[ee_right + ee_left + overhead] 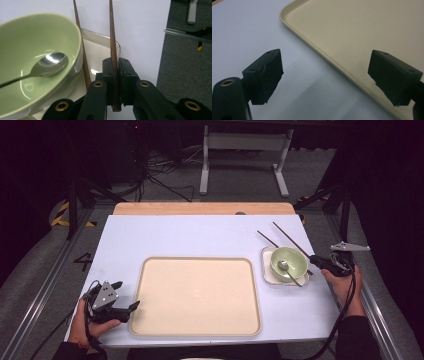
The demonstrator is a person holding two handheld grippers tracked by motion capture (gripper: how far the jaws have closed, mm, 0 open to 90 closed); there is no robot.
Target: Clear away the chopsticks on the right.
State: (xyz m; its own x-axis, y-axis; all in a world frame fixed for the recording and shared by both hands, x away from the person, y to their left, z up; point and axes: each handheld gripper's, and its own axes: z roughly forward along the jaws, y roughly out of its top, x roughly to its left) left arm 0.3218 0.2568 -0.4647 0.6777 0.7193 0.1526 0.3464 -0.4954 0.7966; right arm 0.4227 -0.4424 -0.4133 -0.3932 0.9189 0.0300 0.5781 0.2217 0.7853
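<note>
Right gripper view has my right gripper point(115, 82) clamped on one chopstick point(113, 42) just right of the bowl point(37, 37) — other chopstick point(81, 45) untouched, tray point(197, 295) bare, left gripper point(324, 77) spread wide — barely started, I'd say.

A pale blue table point(200, 235) carried a beige tray point(196, 296) at centre; a white dish point(268, 272) sat to its right w/ 1 chopstick point(267, 239) alongside.
</note>
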